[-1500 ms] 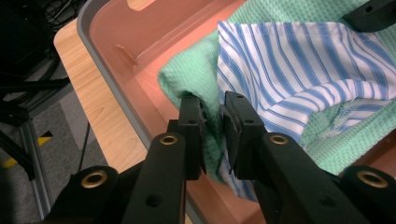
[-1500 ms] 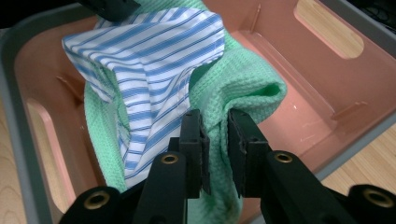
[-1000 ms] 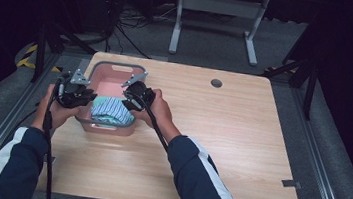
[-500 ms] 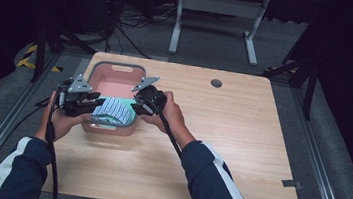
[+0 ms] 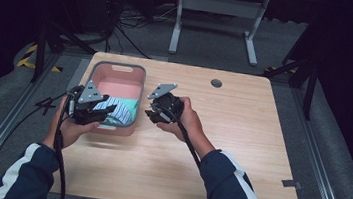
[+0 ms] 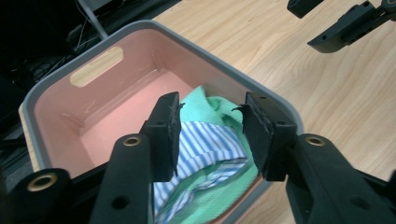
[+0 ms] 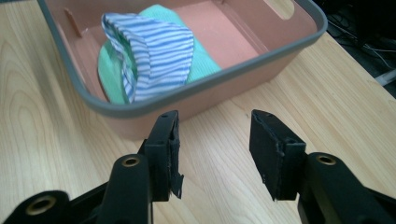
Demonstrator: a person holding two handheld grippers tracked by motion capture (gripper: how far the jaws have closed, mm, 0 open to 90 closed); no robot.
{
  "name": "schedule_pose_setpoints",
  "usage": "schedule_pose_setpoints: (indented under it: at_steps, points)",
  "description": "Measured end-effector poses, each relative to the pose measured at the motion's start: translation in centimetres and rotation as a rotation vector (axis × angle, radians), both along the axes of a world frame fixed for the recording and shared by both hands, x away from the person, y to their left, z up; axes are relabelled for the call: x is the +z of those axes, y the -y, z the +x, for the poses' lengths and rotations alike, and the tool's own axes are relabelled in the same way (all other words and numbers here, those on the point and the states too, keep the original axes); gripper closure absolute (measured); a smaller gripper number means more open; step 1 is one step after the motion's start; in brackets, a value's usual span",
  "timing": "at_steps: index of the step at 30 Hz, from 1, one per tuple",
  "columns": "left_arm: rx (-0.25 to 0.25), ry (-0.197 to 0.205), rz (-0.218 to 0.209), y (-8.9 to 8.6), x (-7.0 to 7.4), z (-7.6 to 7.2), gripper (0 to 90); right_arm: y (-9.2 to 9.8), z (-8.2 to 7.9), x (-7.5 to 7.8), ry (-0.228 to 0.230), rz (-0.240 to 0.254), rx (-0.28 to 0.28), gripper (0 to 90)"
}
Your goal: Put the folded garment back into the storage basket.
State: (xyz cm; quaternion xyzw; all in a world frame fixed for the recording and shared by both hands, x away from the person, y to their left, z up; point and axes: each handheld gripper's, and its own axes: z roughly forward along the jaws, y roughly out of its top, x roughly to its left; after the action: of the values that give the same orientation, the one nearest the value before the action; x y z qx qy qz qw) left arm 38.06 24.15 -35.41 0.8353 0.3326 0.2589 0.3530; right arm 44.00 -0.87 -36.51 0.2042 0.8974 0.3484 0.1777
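Cloth: I see the blue-and-white striped cloth [image 7: 156, 49] lying on a green cloth [image 7: 201, 60] at the near end of the pink plastic bin with a grey rim [image 5: 117, 75].
Left gripper [image 5: 93, 112]: over the bin's near edge; jaws have just been opening, apart, clear of the fabric.
Right gripper [image 5: 155, 113]: above the light wooden table [image 5: 241, 132], just beside the bin; jaws have just been opening, nothing between them.

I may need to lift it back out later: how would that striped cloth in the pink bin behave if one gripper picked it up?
The striped cloth is probably floppy: it lies in soft folds on the green cloth, so it would likely drape and unfold from a single pinch. It looks thin, so probably light. It might drag the green cloth along inside the bin.
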Motion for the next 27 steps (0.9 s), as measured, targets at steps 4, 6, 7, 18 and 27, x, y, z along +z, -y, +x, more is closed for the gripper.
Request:
schedule_pose_setpoints:
  at_steps: [4, 6, 7, 18, 27]
  points:
    - [-0.009, 0.003, 0.005, 0.6, -0.1, -0.4, 53.9, 1.0, -0.5, 0.1, 0.003, -0.012, -0.005, 52.4]
    - [-0.018, 0.007, 0.006, 1.0, -0.2, -0.7, 52.1, 1.6, -0.7, 0.1, 0.007, -0.016, 0.0, 51.6]
    - [-0.021, 0.007, 0.003, 1.2, -0.2, -0.8, 51.1, 1.9, -0.9, 0.2, 0.005, -0.018, -0.001, 50.9]
    - [-0.092, -0.005, 0.016, 3.5, -0.9, -2.4, 40.5, 4.6, -2.3, -0.3, 0.016, -0.034, -0.019, 47.5]
    - [-0.15, -0.009, 0.02, 5.4, -1.5, -3.5, 36.0, 6.5, -3.1, -0.8, 0.013, -0.048, -0.028, 45.5]
